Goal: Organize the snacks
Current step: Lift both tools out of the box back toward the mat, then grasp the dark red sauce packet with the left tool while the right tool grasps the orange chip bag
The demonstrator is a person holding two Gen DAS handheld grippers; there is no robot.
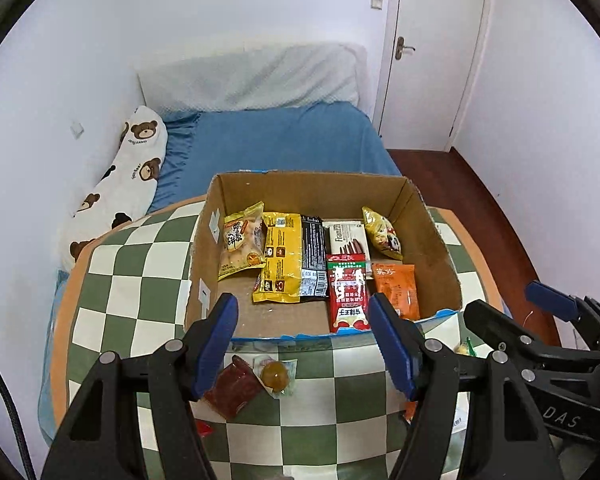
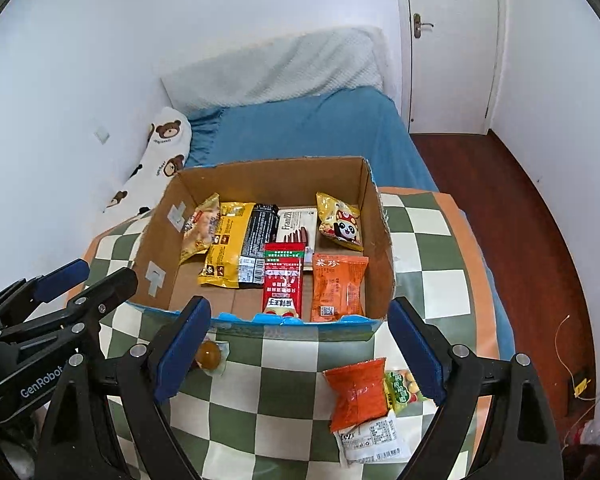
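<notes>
Snacks half packed in cardboard box [image 2: 382, 248]; both my grippers, left [image 1: 304, 344] & right [image 2: 300, 344], hang apart, empty, so next I grab orange packet [image 2: 356, 392] w/ right.

Both cameras sit above the near edge of the checkered table [image 1: 140, 280], tilted steeply down and forward toward the cardboard box [image 1: 308, 188] and the bed [image 1: 284, 136] behind it. The left wrist view stands left of the box's middle, the right wrist view to its right, equally near. Both take in the box [image 2: 276, 172], bed and door [image 2: 452, 60]; each catches the other's fingers [image 1: 552, 300] [image 2: 60, 276] at its edge.
</notes>
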